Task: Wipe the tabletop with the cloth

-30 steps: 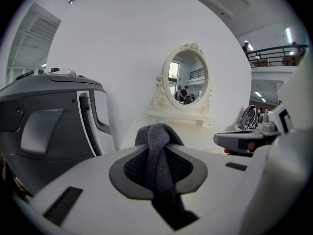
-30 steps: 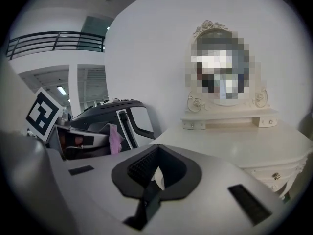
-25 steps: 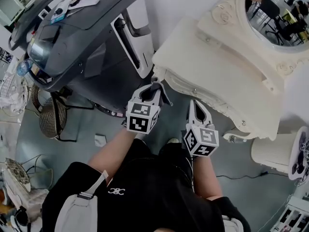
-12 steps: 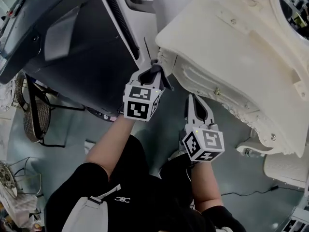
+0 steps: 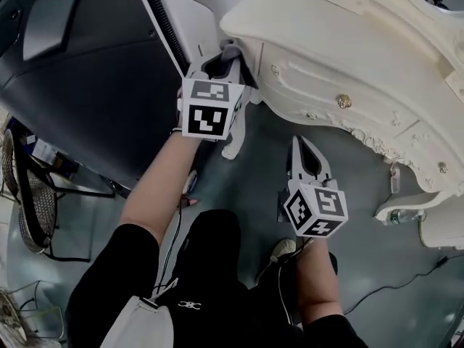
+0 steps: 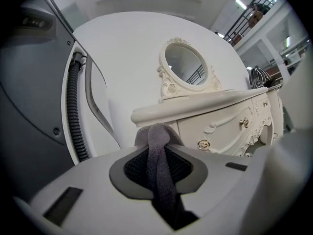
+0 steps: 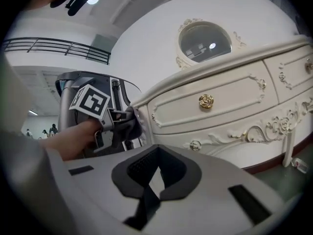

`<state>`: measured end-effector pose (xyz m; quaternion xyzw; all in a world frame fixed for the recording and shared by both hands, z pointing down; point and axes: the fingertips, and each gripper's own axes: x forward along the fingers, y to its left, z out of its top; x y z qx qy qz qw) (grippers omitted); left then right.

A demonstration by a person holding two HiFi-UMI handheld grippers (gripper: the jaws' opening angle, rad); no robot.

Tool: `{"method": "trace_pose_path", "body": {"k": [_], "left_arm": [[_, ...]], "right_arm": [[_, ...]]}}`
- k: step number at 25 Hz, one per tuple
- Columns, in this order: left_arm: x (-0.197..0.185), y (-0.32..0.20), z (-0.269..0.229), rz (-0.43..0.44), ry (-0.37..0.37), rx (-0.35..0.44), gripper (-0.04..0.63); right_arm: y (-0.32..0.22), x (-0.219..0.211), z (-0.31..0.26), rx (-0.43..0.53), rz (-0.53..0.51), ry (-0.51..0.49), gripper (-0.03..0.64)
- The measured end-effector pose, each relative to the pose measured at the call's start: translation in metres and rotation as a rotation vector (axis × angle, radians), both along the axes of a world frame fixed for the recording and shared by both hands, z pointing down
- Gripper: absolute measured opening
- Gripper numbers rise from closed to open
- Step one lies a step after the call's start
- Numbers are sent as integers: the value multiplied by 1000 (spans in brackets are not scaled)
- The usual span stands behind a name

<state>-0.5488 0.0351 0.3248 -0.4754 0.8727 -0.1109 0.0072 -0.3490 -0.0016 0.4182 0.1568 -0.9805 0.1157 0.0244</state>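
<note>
Left gripper (image 5: 228,55) is clamped on the grey cloth (image 6: 157,151), just below the tabletop (image 6: 195,106) edge; right gripper (image 5: 305,151) closed, empty. I risk snagging that rim and tugging the cloth loose

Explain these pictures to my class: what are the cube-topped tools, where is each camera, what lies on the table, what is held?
A person holds a two-jaw gripper in each hand; the marker cubes belong to them. One camera sits on the person's head, looking down; one rides on each gripper, looking along its jaws. The left gripper is shut on a grey cloth, close to the corner of a cream dressing table with an oval mirror. The right gripper is shut and empty. What shows of the tabletop looks bare.
</note>
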Motion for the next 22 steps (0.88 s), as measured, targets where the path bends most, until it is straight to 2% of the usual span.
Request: {"method": "trace_pose_path", "body": {"k": [3, 9, 12, 16, 22], "left_arm": [[-5, -9, -8, 2, -20, -11, 64], [-6, -25, -16, 24, 6, 15, 64], [5, -39, -16, 64, 45, 43, 64], [31, -60, -16, 129, 28, 41, 64], [51, -68, -19, 131, 63, 80, 64]], "right_arm": [[-4, 17, 15, -18, 51, 21, 3], [-7, 41, 21, -9, 99, 29, 3], [-15, 52, 20, -5, 128, 28, 3], [-20, 65, 20, -2, 151, 31, 3], [-32, 87, 16, -8, 200, 23, 3]]}}
